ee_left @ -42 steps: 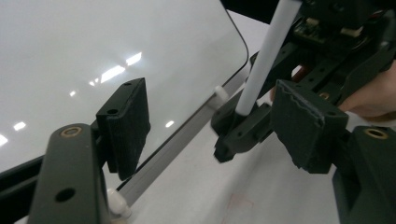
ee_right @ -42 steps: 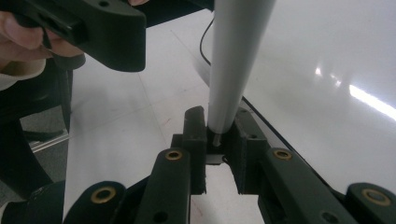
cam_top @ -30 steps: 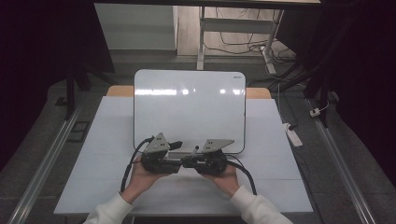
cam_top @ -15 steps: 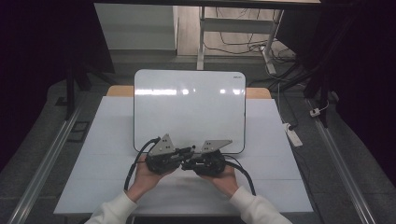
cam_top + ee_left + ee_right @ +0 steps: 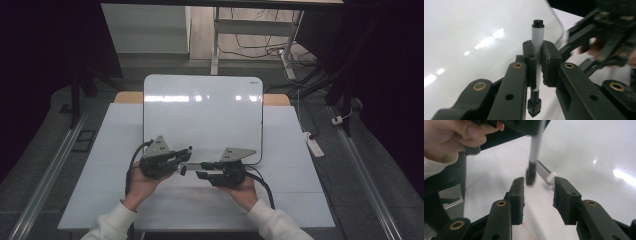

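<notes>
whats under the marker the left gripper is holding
The marker is clamped in the left gripper, and beneath it lies the glossy whiteboard near its front edge, on the white table. The board directly below the marker is hidden by the jaws.

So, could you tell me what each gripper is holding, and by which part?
The left gripper clamps a white marker with black ends around its barrel's middle. The right gripper is open, holding nothing.

White sleeves; black claws, brass pivots.
</notes>
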Tool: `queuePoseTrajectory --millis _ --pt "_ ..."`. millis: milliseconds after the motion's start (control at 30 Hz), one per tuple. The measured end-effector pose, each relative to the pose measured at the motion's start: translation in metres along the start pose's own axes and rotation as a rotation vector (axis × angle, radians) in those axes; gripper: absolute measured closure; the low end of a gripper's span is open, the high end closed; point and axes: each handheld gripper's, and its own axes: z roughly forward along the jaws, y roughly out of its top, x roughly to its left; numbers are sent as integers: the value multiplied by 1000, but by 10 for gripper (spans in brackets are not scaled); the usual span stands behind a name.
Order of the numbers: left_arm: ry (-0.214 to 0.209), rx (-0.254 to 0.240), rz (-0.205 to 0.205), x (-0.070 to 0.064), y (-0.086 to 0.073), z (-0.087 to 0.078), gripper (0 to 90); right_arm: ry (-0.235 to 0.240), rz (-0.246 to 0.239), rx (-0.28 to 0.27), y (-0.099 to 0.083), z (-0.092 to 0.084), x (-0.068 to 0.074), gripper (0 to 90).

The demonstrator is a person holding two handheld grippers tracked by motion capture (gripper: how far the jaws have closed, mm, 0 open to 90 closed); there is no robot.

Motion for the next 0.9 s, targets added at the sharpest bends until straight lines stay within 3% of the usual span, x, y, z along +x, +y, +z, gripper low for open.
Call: queuePoseTrajectory --millis 200,467,667,900 --pt "87 28 -66 30 -4 -23 815 -65 -26 14 -5 -14 -5 584" --pt "140 39 -137 57 -13 -32 815 -198 -28 2 -21 -50 -20 541" --pt "174 83 -139 65 -14 -29 814 -270 -20 6 -37 -78 -27 521" --pt "185 98 -151 76 -9 -20 814 -344 -1 13 -55 -108 -31 510"
